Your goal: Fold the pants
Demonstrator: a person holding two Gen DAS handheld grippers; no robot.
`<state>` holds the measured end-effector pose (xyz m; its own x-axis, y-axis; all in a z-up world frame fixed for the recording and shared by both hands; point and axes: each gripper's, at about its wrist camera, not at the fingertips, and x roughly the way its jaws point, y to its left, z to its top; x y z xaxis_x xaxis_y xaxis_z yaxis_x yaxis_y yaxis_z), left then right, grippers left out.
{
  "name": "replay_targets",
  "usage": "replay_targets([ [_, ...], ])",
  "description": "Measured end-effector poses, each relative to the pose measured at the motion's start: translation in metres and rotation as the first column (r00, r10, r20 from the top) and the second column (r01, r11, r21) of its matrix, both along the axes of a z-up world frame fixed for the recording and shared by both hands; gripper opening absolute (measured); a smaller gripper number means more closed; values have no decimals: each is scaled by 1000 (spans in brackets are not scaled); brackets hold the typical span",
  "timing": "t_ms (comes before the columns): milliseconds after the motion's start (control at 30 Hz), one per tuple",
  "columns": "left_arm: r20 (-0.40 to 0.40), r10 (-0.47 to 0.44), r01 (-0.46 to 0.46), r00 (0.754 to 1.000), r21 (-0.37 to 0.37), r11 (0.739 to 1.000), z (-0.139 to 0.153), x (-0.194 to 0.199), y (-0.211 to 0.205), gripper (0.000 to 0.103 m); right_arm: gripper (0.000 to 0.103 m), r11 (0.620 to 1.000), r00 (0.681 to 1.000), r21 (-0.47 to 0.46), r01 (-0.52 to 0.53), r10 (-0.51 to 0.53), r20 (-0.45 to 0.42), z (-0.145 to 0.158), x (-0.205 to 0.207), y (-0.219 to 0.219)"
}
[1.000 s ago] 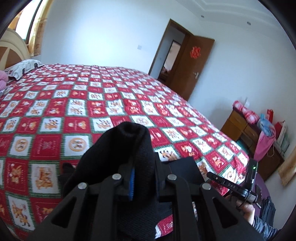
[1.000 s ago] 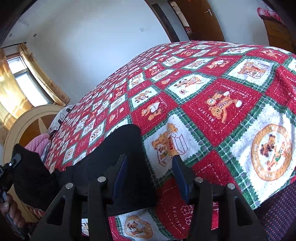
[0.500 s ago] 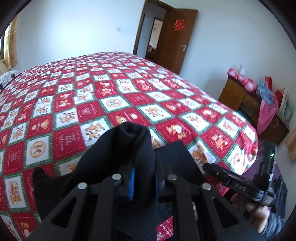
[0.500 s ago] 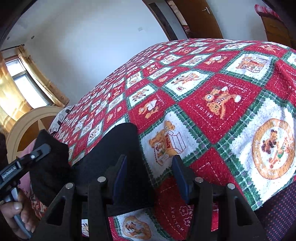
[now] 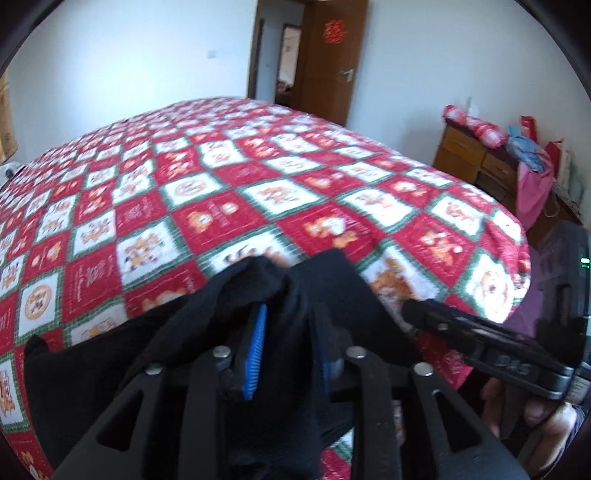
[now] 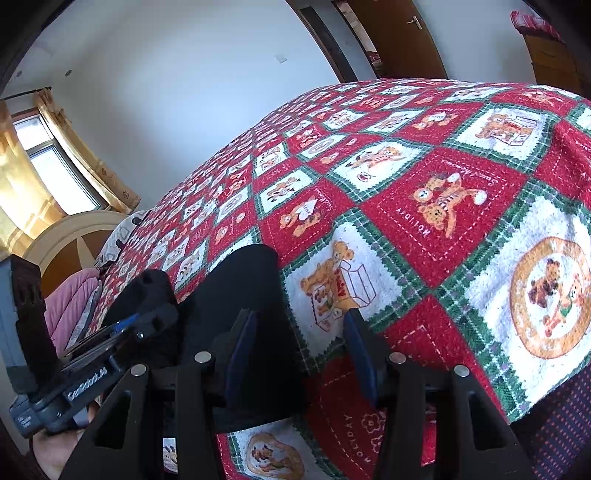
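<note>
Bedspread [image 6: 461, 206] is showing "HOLIDAY" stitched in its red squares; left gripper [image 6: 122, 328] body is reading roughly "GenRobot.AI"; door [image 5: 332, 59] is carrying a red double-happiness sign [image 5: 334, 27].

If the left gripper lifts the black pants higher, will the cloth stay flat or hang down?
The black fabric pants will probably hang down: they already bunch and drape over the left gripper. They look soft and likely light, so they may drag across the red patchwork blanket.

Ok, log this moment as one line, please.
step: fold pants | left claw: shut on black pants | right claw: open, beside pants edge | surface: patchwork bedspread
</note>
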<state>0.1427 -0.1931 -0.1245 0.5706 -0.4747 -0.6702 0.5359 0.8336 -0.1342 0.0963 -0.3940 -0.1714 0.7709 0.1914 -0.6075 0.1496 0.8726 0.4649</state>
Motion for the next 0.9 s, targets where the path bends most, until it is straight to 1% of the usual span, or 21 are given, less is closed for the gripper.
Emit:
replay_targets([
  [33, 21, -21, 21, 1000, -13, 1000, 6, -6, -1, 45, 52, 1000, 1000, 3, 0, 0, 3, 0, 0, -1],
  [67, 40, -30, 31, 999, -21, 999, 11, -11, -1, 49, 52, 1000, 1000, 11, -1, 1, 9, 0, 0, -2],
  [100, 64, -40, 42, 997, -32, 999, 17, -17, 1, 56, 52, 1000, 1000, 18, -3, 3, 14, 0, -1, -2],
  [133, 90, -47, 51, 995, -43, 998, 23, -23, 5, 61, 52, 1000, 1000, 29, -8, 8, 23, 1, -2, -4],
  [167, 108, -46, 51, 993, -48, 998, 26, -26, 9, 63, 52, 999, 999, 41, -15, 14, 31, 1, -2, -5],
  [233, 156, -12, 19, 988, -41, 999, 33, -33, 26, 73, 52, 996, 997, 81, -43, 38, 61, 3, -2, -7],
  [267, 166, 5, 1, 986, -37, 999, 33, -34, 33, 74, 54, 994, 996, 95, -55, 48, 76, 5, -2, -6],
  [300, 181, 38, -33, 983, -29, 999, 33, -36, 46, 76, 61, 991, 994, 113, -71, 61, 95, 6, -3, -6],
  [333, 189, 66, -64, 980, -19, 998, 31, -36, 58, 78, 65, 987, 991, 133, -89, 74, 116, 8, -4, -4],
  [367, 198, 98, -99, 975, -5, 995, 27, -36, 68, 79, 71, 982, 986, 152, -111, 90, 141, 10, -5, -2],
  [400, 206, 124, -128, 971, 7, 992, 23, -35, 76, 80, 75, 980, 982, 157, -126, 101, 158, 12, -6, 1],
  [467, 221, 181, -193, 958, 33, 981, 11, -34, 96, 83, 76, 972, 972, 153, -175, 146, 185, 17, -6, 11],
  [500, 209, 217, -231, 953, 45, 972, 3, -32, 107, 86, 76, 967, 967, 152, -206, 177, 184, 17, -4, 19],
  [533, 193, 239, -252, 952, 48, 966, -3, -30, 114, 86, 76, 961, 964, 153, -230, 202, 175, 15, -1, 25],
  [633, 152, 291, -297, 945, 23, 954, -14, -27, 134, 86, 76, 941, 950, 162, -296, 271, 157, 12, 5, 46],
  [700, 128, 296, -296, 947, -19, 955, -15, -27, 140, 86, 76, 931, 937, 153, -331, 304, 174, 16, 6, 57],
  [733, 107, 284, -279, 953, -59, 958, -15, -28, 140, 86, 76, 925, 929, 148, -351, 324, 178, 17, 6, 63],
  [800, 90, 219, -206, 972, -130, 970, -11, -32, 134, 86, 76, 912, 917, 146, -382, 355, 181, 16, 8, 72],
  [833, 99, 187, -171, 977, -151, 974, -9, -36, 130, 86, 76, 909, 914, 145, -390, 363, 178, 15, 7, 74],
  [867, 105, 165, -146, 981, -166, 975, -7, -39, 127, 87, 76, 907, 913, 146, -396, 371, 172, 13, 8, 76],
  [900, 100, 123, -100, 987, -209, 973, -6, -41, 124, 92, 76, 907, 914, 150, -393, 369, 169, 12, 8, 76],
])
